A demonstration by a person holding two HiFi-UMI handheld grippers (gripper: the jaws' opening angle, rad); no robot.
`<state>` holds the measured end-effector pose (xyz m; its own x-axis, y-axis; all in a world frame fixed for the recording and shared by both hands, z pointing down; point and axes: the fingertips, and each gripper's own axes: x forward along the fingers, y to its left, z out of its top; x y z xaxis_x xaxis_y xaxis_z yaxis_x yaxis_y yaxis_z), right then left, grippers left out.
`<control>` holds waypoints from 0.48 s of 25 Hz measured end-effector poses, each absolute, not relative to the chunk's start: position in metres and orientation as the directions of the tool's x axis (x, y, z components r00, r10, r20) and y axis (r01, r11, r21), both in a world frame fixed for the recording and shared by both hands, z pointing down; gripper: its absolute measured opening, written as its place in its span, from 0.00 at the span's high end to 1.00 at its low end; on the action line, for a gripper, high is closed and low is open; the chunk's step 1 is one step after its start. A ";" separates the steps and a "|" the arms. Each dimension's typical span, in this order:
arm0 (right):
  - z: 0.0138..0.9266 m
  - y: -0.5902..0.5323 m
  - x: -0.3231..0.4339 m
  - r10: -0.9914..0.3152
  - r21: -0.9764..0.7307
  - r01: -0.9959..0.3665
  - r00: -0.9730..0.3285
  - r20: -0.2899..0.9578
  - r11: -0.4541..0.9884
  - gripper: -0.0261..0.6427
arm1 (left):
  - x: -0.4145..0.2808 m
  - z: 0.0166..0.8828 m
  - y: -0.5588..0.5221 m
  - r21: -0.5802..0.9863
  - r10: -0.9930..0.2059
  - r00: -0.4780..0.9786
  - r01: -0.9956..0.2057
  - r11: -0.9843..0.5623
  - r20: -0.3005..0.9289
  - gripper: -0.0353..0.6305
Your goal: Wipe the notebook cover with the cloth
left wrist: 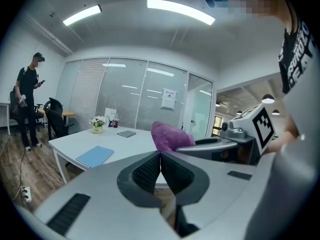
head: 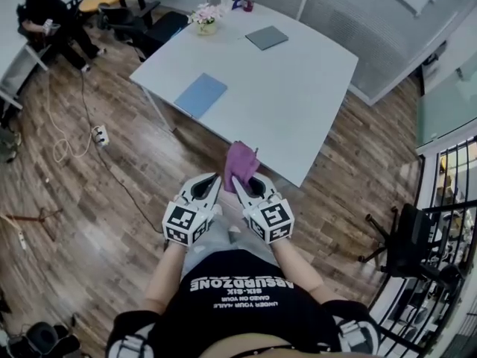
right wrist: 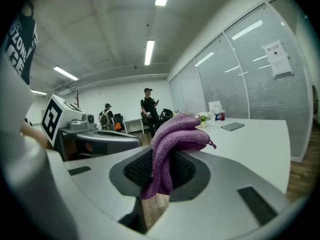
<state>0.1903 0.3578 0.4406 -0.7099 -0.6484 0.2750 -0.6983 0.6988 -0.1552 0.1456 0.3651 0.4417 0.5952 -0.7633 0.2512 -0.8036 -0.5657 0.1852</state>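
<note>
A purple cloth (head: 241, 162) hangs folded in my right gripper (head: 237, 180), which is shut on it just short of the white table's near edge; the cloth (right wrist: 167, 146) drapes between the black pads in the right gripper view. My left gripper (head: 216, 179) is beside it, jaws shut with nothing between them (left wrist: 160, 159). A blue notebook (head: 200, 94) lies flat on the table's left part, well ahead of both grippers. The cloth (left wrist: 170, 136) also shows in the left gripper view, with the blue notebook (left wrist: 95, 155) beyond it.
The white table (head: 298, 95) also carries a grey notebook (head: 267, 37), a flower pot (head: 206, 19) and a small cup (head: 247, 3) at its far end. A person (head: 52, 21) stands far left. A black chair (head: 406, 248) is at right. Cables lie on the wood floor.
</note>
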 end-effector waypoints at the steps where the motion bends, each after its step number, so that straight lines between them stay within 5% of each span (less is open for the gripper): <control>1: 0.441 0.357 0.191 -0.646 -0.153 -0.696 -0.711 0.277 0.701 0.84 | 0.147 0.442 0.364 0.188 -0.765 0.594 -0.805 -0.563 0.249 0.92; 12: 0.436 0.316 0.185 -0.667 -0.145 -0.709 -0.702 0.250 0.691 0.84 | 0.129 0.446 0.323 0.186 -0.779 0.582 -0.813 -0.551 0.234 0.92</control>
<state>0.1850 0.3163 0.4364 -0.7015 -0.6672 0.2503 -0.7086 0.6905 -0.1452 0.1292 0.3226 0.4458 0.5815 -0.7791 0.2340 -0.8134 -0.5512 0.1861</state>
